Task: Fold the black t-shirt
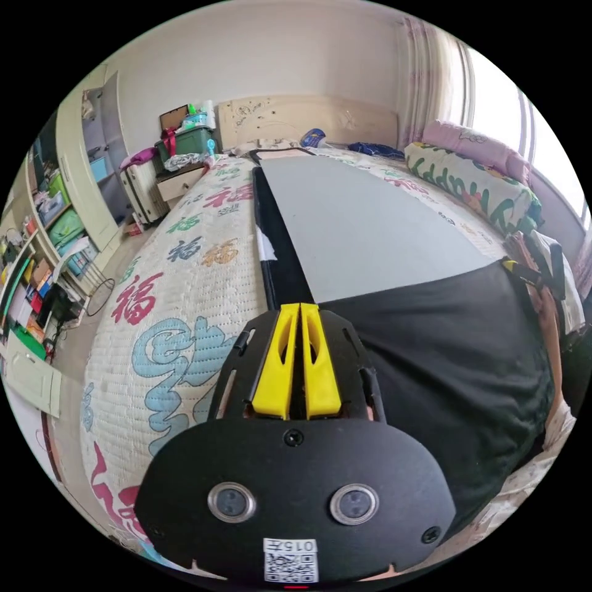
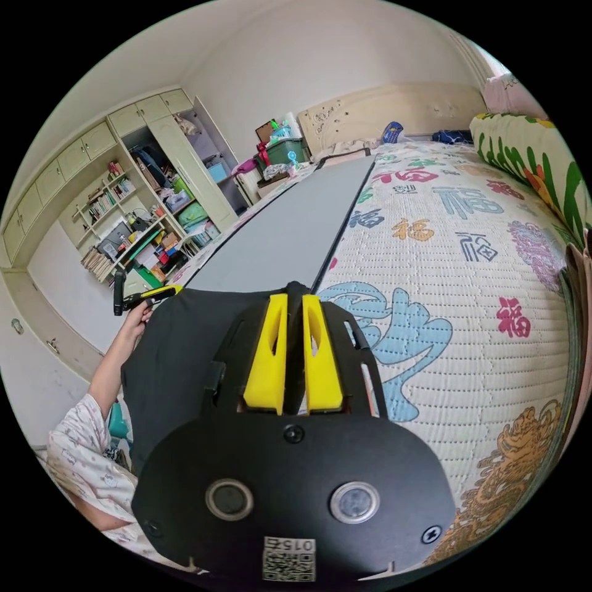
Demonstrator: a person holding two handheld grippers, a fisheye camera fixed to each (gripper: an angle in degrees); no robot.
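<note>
Two corners of the black cotton t-shirt (image 1: pixel 444 364) sit pinched in my jaws, left gripper (image 1: pixel 300 357) and right gripper (image 2: pixel 291 354) both pressed together on cloth. To fold cleanly I should keep the edge taut and level over the grey board (image 1: pixel 364 228) on the quilted bed (image 1: pixel 185 277).

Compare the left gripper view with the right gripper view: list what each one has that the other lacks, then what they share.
Left gripper view alone: a bright curtained window. Right gripper view alone: tall pale wall cupboards over cluttered shelves. Shared: the black cotton t-shirt, the long grey board, the printed quilted bedspread, and both grippers, left gripper and right gripper, gripping the shirt.
</note>
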